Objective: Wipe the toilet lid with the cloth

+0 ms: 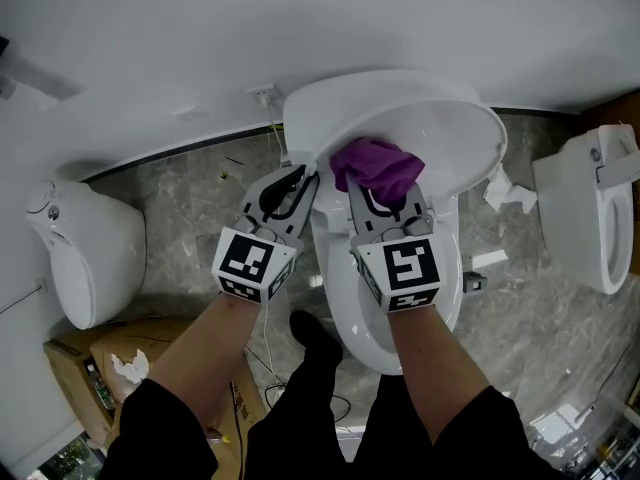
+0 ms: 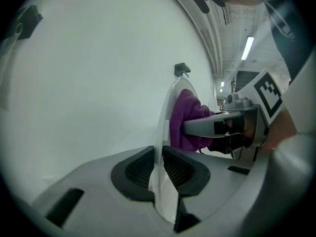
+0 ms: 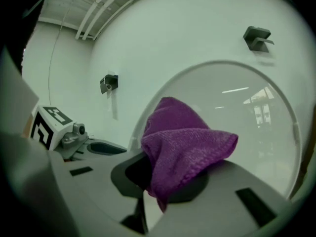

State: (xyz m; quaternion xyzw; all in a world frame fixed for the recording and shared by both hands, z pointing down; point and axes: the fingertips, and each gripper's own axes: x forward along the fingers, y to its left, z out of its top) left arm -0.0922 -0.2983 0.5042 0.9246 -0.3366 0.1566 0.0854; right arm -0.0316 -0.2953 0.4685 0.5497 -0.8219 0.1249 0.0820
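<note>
The white toilet lid (image 1: 420, 128) stands raised over the bowl (image 1: 345, 303). My left gripper (image 1: 298, 178) is shut on the lid's left edge; in the left gripper view the thin white lid rim (image 2: 165, 127) runs between the dark pads (image 2: 138, 169). My right gripper (image 1: 385, 190) is shut on a purple cloth (image 1: 375, 166) and holds it against the lid's inner face, near its left side. In the right gripper view the cloth (image 3: 182, 147) bulges out of the jaws in front of the glossy lid (image 3: 242, 112). The left gripper view shows the cloth (image 2: 185, 117) pressed on the lid.
Another white toilet (image 1: 85, 253) stands at the left and a third (image 1: 590, 208) at the right. A cardboard box (image 1: 75, 368) sits at the lower left. Crumpled white paper (image 1: 505, 193) lies on the grey floor by the bowl. The white wall (image 1: 150, 48) is close behind the lid.
</note>
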